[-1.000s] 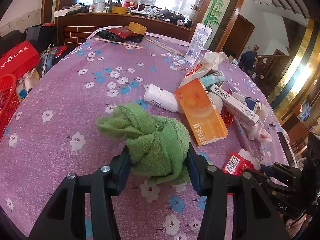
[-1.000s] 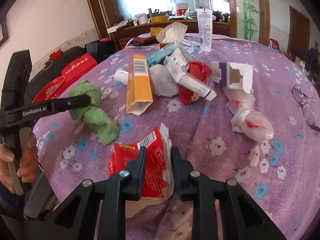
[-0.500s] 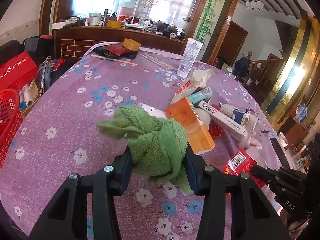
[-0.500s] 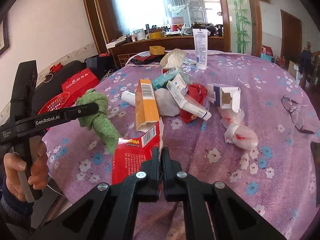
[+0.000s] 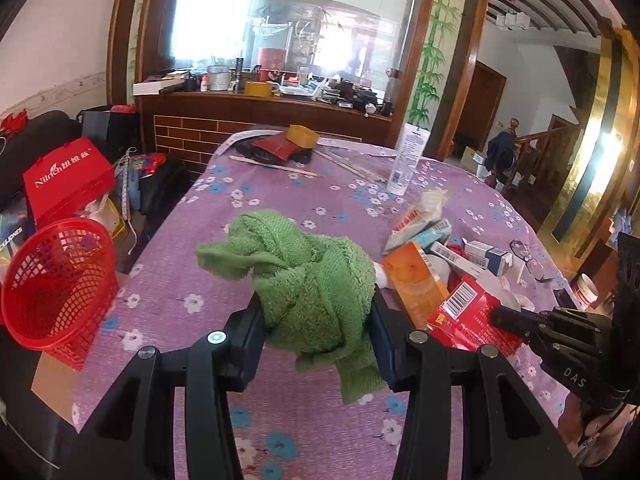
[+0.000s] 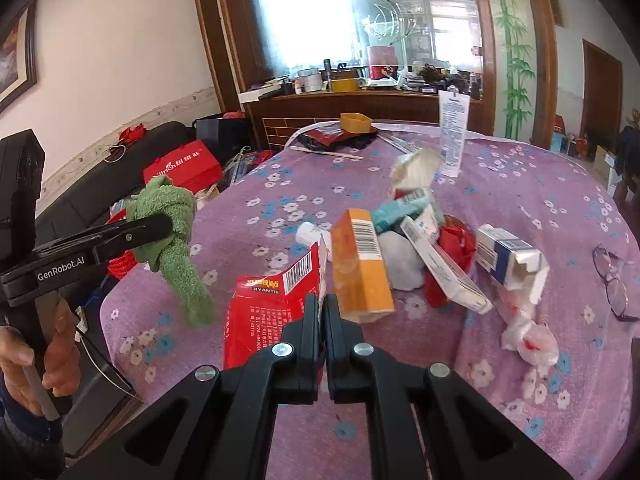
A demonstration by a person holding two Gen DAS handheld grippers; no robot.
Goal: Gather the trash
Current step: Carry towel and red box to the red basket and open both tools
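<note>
The left gripper (image 5: 318, 320) is raised above the bench (image 5: 280, 200), its fingers clamped on a green towel (image 5: 308, 280) that dangles. The right gripper (image 6: 322, 312) points forward, fingers pinched nearly together on a red packet (image 6: 268, 312).

Landmark: my table (image 5: 304, 200). The basket (image 5: 56, 280) stands left of it, off its edge. The box pile (image 6: 404, 248) lies on it, centre-right; the tube (image 6: 452, 132) behind; spectacles (image 6: 612, 276) right.

Green towel (image 5: 316, 280) bunched and hanging clear above the purple floral cloth, red barcode wrapper (image 6: 272, 304) held upright off it just beside the orange carton (image 6: 360, 268) lying in the heap of boxes and tubes.
</note>
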